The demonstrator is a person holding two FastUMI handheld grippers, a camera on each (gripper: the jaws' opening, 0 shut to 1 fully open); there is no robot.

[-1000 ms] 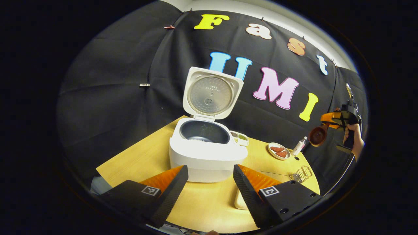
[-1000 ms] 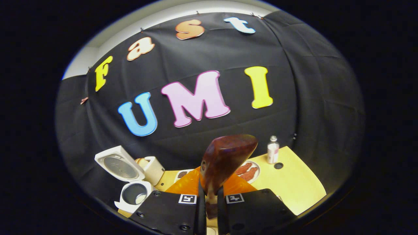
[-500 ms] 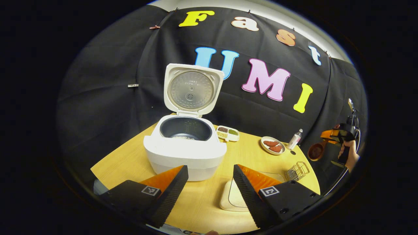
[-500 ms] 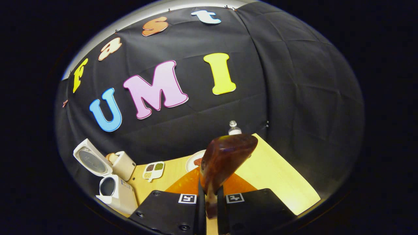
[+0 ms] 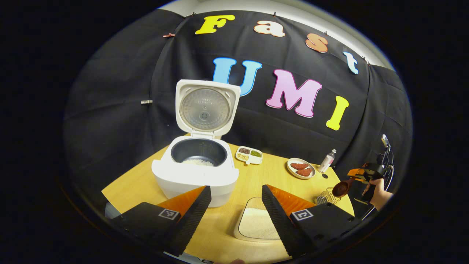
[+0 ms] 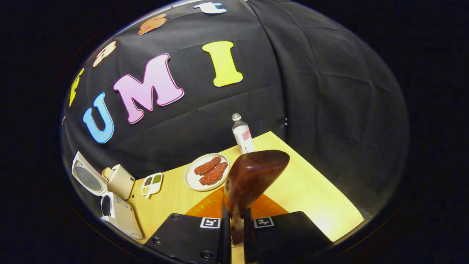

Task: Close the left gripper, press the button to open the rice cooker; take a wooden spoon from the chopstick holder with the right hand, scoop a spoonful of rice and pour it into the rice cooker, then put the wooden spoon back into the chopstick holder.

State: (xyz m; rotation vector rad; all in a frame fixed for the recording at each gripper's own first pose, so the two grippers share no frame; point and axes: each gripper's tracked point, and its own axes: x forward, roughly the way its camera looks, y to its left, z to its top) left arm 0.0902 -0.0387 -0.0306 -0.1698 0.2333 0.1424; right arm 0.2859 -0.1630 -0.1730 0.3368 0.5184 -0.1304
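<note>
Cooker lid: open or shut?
Open. The lid stands upright behind the cooker, and rice shows in the pot.

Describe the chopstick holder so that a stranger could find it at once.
Start from the white rice cooker with its lid up, then look across the wooden table to its far right edge. There stands a small wire basket, the one see-through metal thing there.

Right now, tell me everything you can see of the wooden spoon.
The wooden spoon is dark reddish-brown glossy wood with a deep rounded bowl. The right gripper is shut on its handle, both fingers pressing it, the bowl's back toward the camera. In the left gripper view it hangs above the wire chopstick holder at the table's edge. No rice shows on it.
</note>
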